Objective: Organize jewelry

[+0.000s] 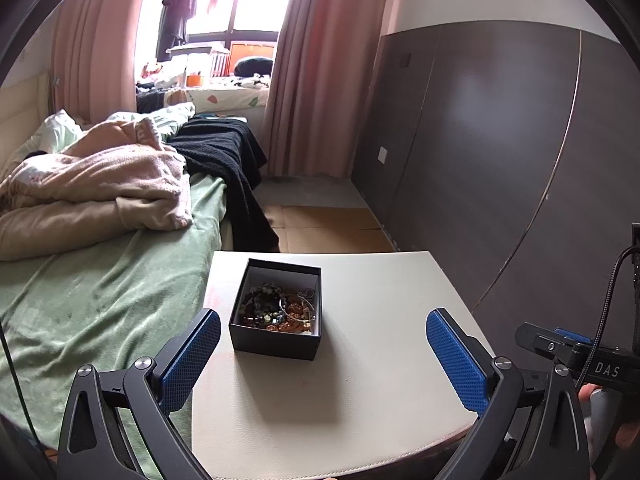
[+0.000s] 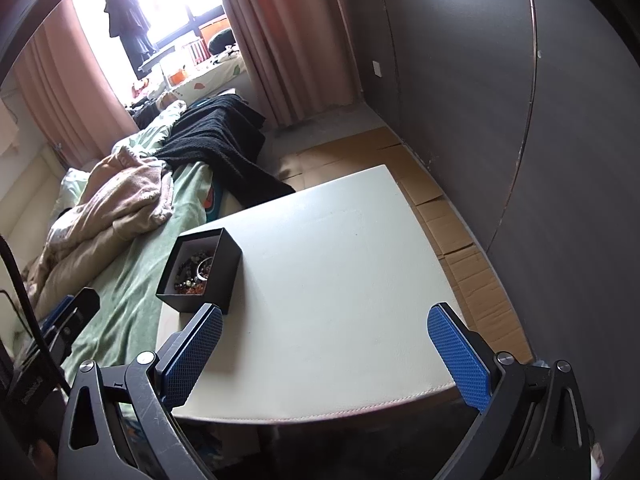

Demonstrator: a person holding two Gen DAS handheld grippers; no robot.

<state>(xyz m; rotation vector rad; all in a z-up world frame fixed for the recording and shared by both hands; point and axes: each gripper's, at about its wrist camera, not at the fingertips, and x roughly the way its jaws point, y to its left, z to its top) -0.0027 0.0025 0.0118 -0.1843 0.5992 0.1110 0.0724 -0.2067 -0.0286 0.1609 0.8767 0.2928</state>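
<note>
A small black box point(image 1: 276, 344) with a white inside stands on the white table point(image 1: 360, 400) near its left edge. It holds a tangle of jewelry point(image 1: 278, 306): bead bracelets, amber beads and a silver bangle. My left gripper point(image 1: 323, 354) is open and empty, just in front of the box. In the right wrist view the box point(image 2: 224, 276) stands at the table's left edge with the jewelry point(image 2: 196, 272) inside. My right gripper point(image 2: 325, 354) is open and empty above the table point(image 2: 340, 264), to the right of the box.
A bed point(image 1: 100, 292) with a green sheet, pink blankets and a black cloth adjoins the table's left side. A dark panelled wall point(image 1: 500, 152) runs along the right. Cardboard point(image 2: 460, 232) covers the floor between table and wall. The right gripper's body point(image 1: 576, 352) shows at the left view's right edge.
</note>
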